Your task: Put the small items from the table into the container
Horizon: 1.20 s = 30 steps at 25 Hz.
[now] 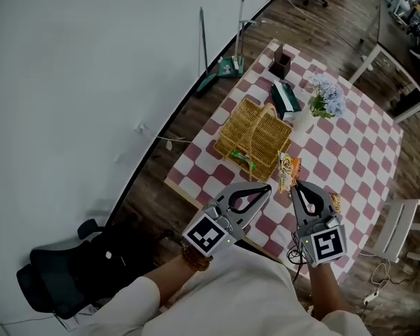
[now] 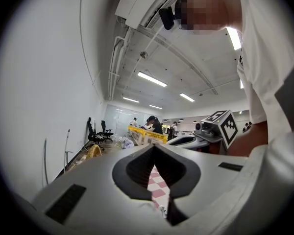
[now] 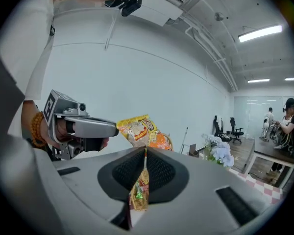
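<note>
1. The snack packet (image 1: 288,168) hung in the air just below the middle of the head view. It was beside the lower right corner of the basket (image 1: 255,135) and not yet inside it.
2. The right gripper (image 1: 299,187) was closed on one thin edge of the packet, and most of the bag stuck out past the tips. With so narrow a hold, a quick swing could probably have twisted the bag or let it slide free.
3. The basket's handle arched over its opening. A packet brought in low might have caught on the handle or rim and dropped onto the table (image 1: 350,152).
4. The left gripper (image 1: 262,191) was closed on nothing, close at the left of the packet. It could have bumped the bag or blocked the way in.
5. The flowers (image 1: 327,96) stood beyond the basket, toward the upper right. A reach carried too far might have tipped them.
</note>
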Each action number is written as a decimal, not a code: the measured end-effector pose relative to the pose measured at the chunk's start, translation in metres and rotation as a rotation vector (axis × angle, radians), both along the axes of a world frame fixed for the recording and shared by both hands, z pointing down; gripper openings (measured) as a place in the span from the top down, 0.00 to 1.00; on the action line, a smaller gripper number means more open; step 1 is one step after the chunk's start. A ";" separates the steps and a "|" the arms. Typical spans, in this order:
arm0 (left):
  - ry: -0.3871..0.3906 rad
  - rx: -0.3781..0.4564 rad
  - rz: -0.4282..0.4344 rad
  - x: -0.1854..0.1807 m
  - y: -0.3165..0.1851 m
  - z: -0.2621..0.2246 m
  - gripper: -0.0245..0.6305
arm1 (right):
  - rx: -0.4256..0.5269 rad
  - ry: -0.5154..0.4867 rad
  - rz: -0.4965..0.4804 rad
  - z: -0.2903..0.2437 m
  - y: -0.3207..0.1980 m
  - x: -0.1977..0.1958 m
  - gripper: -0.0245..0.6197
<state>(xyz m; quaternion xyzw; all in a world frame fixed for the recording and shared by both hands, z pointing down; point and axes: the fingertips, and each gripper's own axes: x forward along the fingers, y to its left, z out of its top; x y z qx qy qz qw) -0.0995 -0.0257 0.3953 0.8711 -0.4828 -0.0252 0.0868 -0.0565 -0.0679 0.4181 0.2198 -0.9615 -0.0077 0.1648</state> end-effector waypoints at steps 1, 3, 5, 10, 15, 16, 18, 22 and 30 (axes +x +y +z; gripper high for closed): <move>-0.001 -0.001 0.000 -0.002 -0.002 0.002 0.95 | -0.003 0.009 -0.002 0.003 -0.004 -0.003 0.92; -0.006 -0.001 0.003 -0.005 -0.006 0.007 0.95 | 0.000 0.003 -0.003 0.009 -0.012 -0.009 0.92; -0.009 -0.004 0.008 -0.008 -0.008 0.011 0.95 | -0.010 0.036 -0.014 0.019 -0.016 -0.015 0.92; -0.011 -0.017 0.010 -0.016 -0.016 0.024 0.95 | -0.001 0.070 -0.048 0.039 -0.028 -0.033 0.92; -0.008 -0.040 0.008 -0.026 -0.022 0.039 0.95 | -0.006 0.154 -0.074 0.058 -0.043 -0.046 0.92; -0.024 -0.035 0.013 -0.028 -0.023 0.043 0.95 | -0.011 0.170 -0.077 0.062 -0.046 -0.048 0.92; -0.057 -0.019 0.021 -0.032 -0.027 0.050 0.95 | -0.017 0.201 -0.086 0.070 -0.052 -0.052 0.92; -0.056 -0.028 0.016 -0.037 -0.035 0.062 0.95 | -0.022 0.254 -0.108 0.085 -0.059 -0.061 0.92; -0.053 -0.056 0.016 -0.045 -0.050 0.085 0.95 | -0.044 0.357 -0.133 0.113 -0.070 -0.078 0.92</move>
